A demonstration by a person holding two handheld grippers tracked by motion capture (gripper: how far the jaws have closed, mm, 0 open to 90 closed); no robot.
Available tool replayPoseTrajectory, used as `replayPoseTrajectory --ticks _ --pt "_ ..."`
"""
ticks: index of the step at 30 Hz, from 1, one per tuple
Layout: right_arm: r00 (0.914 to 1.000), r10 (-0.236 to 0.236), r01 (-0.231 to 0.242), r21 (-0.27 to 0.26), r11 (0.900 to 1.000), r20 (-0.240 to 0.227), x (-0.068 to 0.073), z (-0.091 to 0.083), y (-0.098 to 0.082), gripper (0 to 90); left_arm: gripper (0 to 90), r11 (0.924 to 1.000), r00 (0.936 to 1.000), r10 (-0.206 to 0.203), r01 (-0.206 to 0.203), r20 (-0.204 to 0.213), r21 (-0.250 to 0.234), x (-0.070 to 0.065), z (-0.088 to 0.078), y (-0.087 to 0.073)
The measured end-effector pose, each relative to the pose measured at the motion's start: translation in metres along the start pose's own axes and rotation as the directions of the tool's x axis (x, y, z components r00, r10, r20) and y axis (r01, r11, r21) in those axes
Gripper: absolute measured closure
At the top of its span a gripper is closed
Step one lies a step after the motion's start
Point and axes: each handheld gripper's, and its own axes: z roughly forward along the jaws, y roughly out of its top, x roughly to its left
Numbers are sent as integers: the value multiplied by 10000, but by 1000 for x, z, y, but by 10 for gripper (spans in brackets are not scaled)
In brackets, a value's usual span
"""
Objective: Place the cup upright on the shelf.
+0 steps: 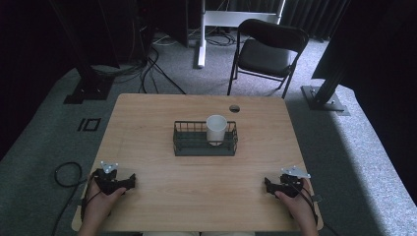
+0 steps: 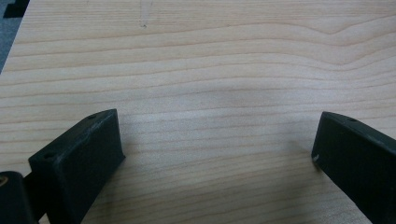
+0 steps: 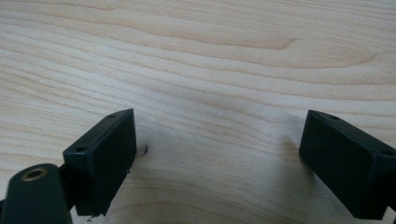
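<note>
One light wooden rectangular table (image 1: 196, 196) carries one black wire basket (image 1: 205, 143) of oblong shape, and in that basket stands one white cylindrical cup (image 1: 216, 129). The cup is upright with its open mouth upward, placed in the basket's right half toward the far wall. The basket's long axis runs side to side, parallel with the table's near and far edges, and it sits at about the middle of the table, a little toward the far edge.

Two handheld grippers rest on the table nearer the person than the basket. The left gripper (image 1: 129, 180) lies near the table's near-left corner, held by the person's left hand (image 1: 101, 200); the right gripper (image 1: 269, 185) lies near the near-right corner, held by the right hand (image 1: 295, 201). Each points inward toward the table's middle. In the left gripper view its two black jaws stand wide apart over bare wood grain, holding nothing; in the right gripper view the jaws are likewise spread wide with bare wood between them.

Bare tabletop lies all round the basket: a broad stretch between it and both grippers, and free strips to its left, right and far side. A small dark round hole (image 1: 234, 108) sits in the table beyond the basket, near the far edge. One black folding chair (image 1: 265, 51) stands on the grey carpet well beyond the table.
</note>
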Motion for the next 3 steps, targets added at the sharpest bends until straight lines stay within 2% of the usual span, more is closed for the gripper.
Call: replayPoseTrajectory --ticks 3 --pt "10000 -7 7 -6 10000 4 0 0 0 107 21 10000 10000 0 0 0 2 0 0 0"
